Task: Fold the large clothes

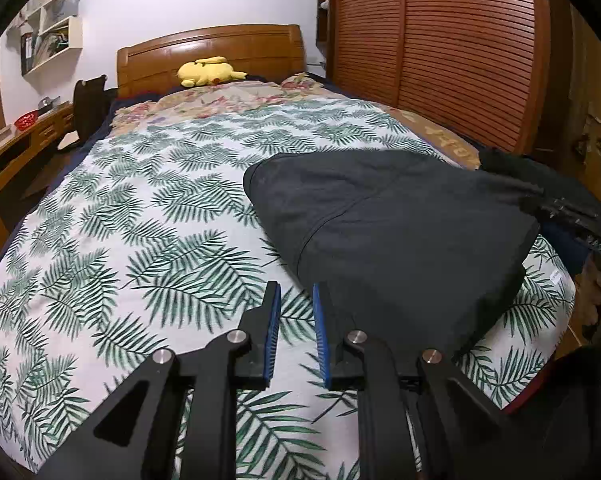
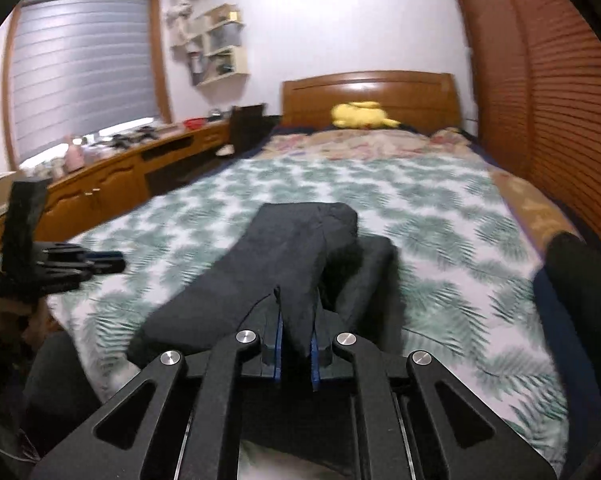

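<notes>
- Dark garment (image 1: 384, 236) lies on the bed (image 1: 140, 240) with the leaf-print cover, centre right of the left wrist view, already doubled into a thick pad with a seam across the top layer
- In the right wrist view the same garment (image 2: 284, 248) runs up the middle of the frame, one layer lifted off the layer beneath
- Right gripper (image 2: 296, 350) at bottom centre of its view is clamped on a fold of the garment, cloth bunched between the blue pads (image 2: 277, 344)
- Left gripper (image 1: 296, 336) at bottom centre of its own view is nearly closed, a narrow gap between the pads (image 1: 274, 320), nothing in it, only bed cover seen through the gap
- Left gripper (image 2: 60, 264) also shows at the left edge of the right wrist view, hanging over the bed edge, well apart from the garment
- Step in hand, as a judgement: another fold, right side carrying its pinched edge across the pile
- Right wrist view is blurred, so the exact edge being held cannot be told
- Next move calls for laying the lifted layer flat on the lower one, edges lined up, then releasing; left gripper could pin the pile so it does not slide
- Yellow plush toy (image 1: 208, 72) by the headboard, upper centre, not involved
</notes>
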`<move>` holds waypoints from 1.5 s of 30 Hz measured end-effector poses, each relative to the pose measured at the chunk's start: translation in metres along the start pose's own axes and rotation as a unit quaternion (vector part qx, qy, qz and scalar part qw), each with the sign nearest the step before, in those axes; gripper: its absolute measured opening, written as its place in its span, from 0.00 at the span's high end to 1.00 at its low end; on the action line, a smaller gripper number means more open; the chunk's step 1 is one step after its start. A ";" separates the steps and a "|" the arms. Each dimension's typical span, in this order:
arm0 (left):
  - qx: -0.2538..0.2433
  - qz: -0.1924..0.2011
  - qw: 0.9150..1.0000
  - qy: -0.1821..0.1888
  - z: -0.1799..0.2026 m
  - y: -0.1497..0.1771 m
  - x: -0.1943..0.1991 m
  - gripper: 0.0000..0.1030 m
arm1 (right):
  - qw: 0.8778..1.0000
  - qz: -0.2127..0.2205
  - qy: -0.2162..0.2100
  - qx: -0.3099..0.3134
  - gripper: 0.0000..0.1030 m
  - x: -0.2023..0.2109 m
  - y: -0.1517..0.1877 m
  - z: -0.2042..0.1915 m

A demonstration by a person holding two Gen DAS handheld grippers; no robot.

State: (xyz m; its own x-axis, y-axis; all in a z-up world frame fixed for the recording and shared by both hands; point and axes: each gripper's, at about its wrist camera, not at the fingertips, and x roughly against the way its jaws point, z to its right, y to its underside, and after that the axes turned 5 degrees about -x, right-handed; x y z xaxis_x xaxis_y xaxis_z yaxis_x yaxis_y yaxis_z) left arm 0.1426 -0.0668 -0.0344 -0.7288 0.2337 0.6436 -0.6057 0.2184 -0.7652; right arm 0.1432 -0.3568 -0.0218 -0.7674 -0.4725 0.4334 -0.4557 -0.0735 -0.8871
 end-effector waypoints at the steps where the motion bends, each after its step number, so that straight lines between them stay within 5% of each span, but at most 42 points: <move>1: -0.002 -0.001 1.000 0.002 0.002 -0.001 -0.002 0.86 | 1.000 -0.010 0.012 -0.001 0.93 0.000 0.004 0.009; 9: -0.013 0.001 1.000 0.011 0.017 -0.005 -0.004 0.86 | 0.995 -0.090 0.049 -0.007 0.90 -0.027 0.027 0.029; 11: -0.018 0.000 1.000 0.011 0.020 -0.005 -0.003 0.86 | 0.995 -0.084 0.053 -0.008 0.84 -0.024 0.026 0.030; 14: -0.018 0.002 1.000 0.012 0.020 -0.006 -0.001 0.86 | 0.995 -0.064 0.080 -0.002 0.62 -0.018 0.019 0.028; 17: -0.016 0.005 1.000 0.013 0.019 -0.005 0.000 0.86 | 0.998 -0.028 0.064 0.007 0.48 -0.004 0.011 0.019; 21: -0.011 0.002 1.000 0.013 0.017 -0.002 -0.002 0.86 | 0.999 -0.018 0.027 0.022 0.47 -0.006 0.006 -0.003; 31: -0.001 -0.007 1.000 0.010 0.010 0.005 -0.008 0.86 | 0.995 -0.074 -0.048 0.056 0.47 -0.058 0.019 -0.067; 45: 0.004 -0.010 1.000 0.006 0.004 0.009 -0.008 0.86 | 0.986 -0.141 -0.079 0.035 0.45 -0.098 0.044 -0.073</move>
State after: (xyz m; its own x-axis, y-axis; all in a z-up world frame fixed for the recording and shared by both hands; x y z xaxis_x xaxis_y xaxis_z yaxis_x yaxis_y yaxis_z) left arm 0.1417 -0.0701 -0.0469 -0.7130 0.2399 0.6588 -0.6226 0.2156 -0.7523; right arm 0.1651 -0.2498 -0.0916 -0.5315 -0.5555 0.6395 -0.6049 -0.2796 -0.7456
